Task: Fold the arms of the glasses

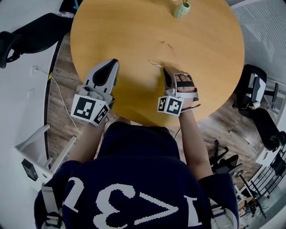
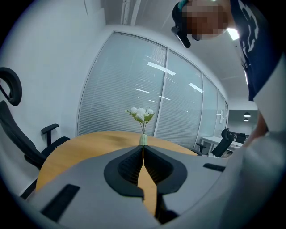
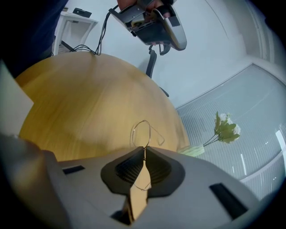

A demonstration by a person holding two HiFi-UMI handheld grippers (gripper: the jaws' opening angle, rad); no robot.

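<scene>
Our right tongs grip the glasses at the table; our left tongs are clenched empty, well apart.

Count on and around the round table

One wooden table carries one pair of wire glasses and one vase with a single small bunch of white flowers. There are two grippers, the left gripper and the right gripper, each with one marker cube, so two cubes. One black office chair stands at the left. At the right there seem to be two more, though the edge of the head view is too crowded to be sure.
</scene>
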